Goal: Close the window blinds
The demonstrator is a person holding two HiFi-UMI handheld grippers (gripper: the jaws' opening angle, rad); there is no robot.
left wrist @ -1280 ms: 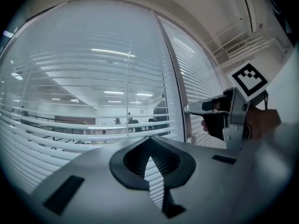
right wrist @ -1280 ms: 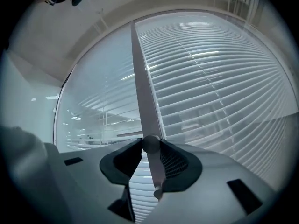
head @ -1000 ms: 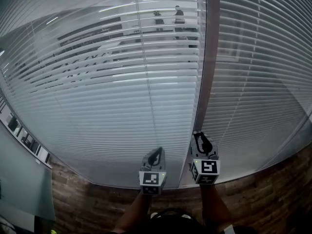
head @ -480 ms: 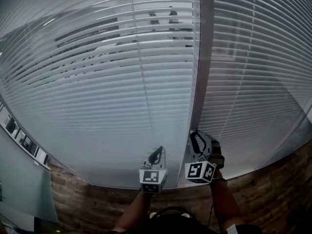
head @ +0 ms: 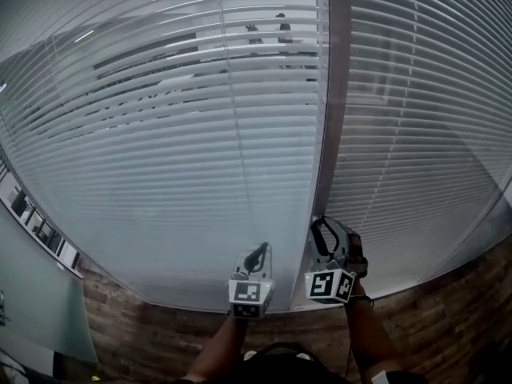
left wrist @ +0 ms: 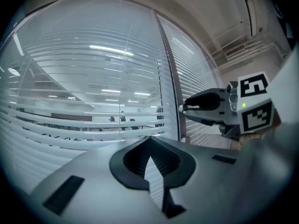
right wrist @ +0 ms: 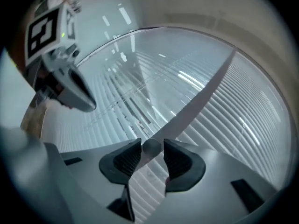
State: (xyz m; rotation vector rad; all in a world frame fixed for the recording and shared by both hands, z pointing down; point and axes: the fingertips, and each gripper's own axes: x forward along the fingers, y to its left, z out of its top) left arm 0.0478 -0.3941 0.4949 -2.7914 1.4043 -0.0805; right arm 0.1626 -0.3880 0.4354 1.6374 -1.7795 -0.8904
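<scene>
**Item count, head view**
- Two window blinds: the left blind (head: 176, 150) fills the upper left and centre of the frame. The right blind (head: 424, 118) fills the upper right.
- One vertical frame post (head: 334, 94) stands between the two blinds.
- Two tools sit at lower centre, side by side and apart. The left tool (head: 258, 251) is in front of the left blind. The right tool (head: 321, 223) is at the foot of the post.
- One strip of wood-pattern floor (head: 152, 326) runs along the bottom edge.
- Two distant figures show through the upper slats of the left blind: one person (head: 253, 30) and a second person (head: 281, 24).

**Tool state**
- Left tool: the jaws are pressed together at the tips, with nothing between them.
- Right tool: the jaws pinch one round knob (right wrist: 151, 147), with a ribbed pad on each side of it. The jaws have just opened slightly further, with the knob between them.

**Differences between views**
- Only the right gripper view shows the knob, lying in line with the post. In the head view the tool body covers it.
- The left gripper view shows the right tool from the side, at right of frame, with its marker cube (left wrist: 254, 101). It also shows ceiling lights beyond the slats.
- Only the head view shows the floor.
</scene>
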